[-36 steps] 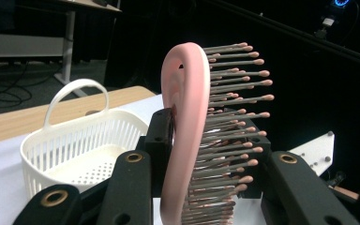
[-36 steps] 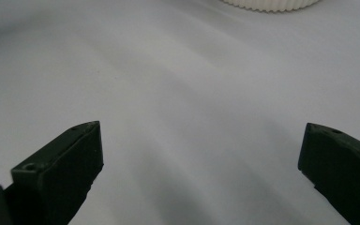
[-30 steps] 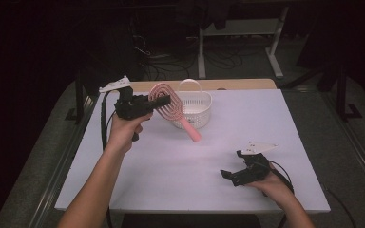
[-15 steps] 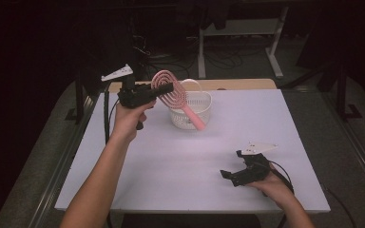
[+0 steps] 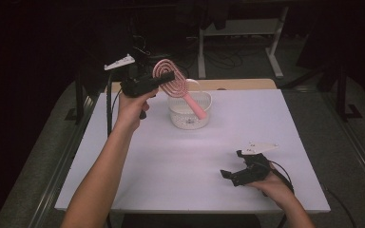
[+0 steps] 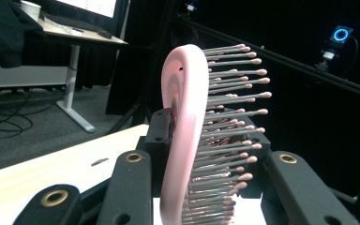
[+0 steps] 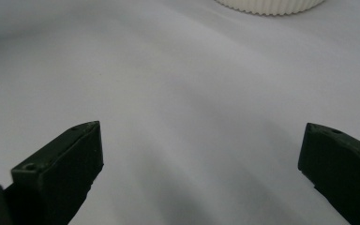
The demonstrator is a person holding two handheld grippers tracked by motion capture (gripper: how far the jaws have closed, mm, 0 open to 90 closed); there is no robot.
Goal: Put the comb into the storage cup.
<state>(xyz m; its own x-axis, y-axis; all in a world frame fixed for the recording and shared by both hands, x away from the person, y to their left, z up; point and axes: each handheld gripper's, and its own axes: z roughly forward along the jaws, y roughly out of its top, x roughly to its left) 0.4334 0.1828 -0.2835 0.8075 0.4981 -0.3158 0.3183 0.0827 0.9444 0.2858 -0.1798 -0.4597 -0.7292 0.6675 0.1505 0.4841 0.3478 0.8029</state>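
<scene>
We see the left tongs (image 5: 167,79) raised above the far left part of the white tabletop (image 5: 171,156), clamped on the head of a pink hairbrush (image 5: 173,83). In the high view the brush hangs in the air, its round spiral head at the tongs and its handle slanting down over the white ribbed basket (image 5: 190,114), which stands on the tabletop toward the far edge. Whether the handle's tip touches the basket we cannot tell. In the left gripper view the brush head (image 6: 187,136) stands edge-on between the two black jaws, its grey bristles with pink tips pointing toward the right jaw, and the jaws press against it from both sides.

The right tongs (image 5: 230,175) rest low at the near right of the tabletop, well apart from the basket. In the right gripper view their jaws stand wide apart with nothing between them, just bare tabletop (image 7: 192,117), and the basket's rim (image 7: 269,5) shows at the top edge.
</scene>
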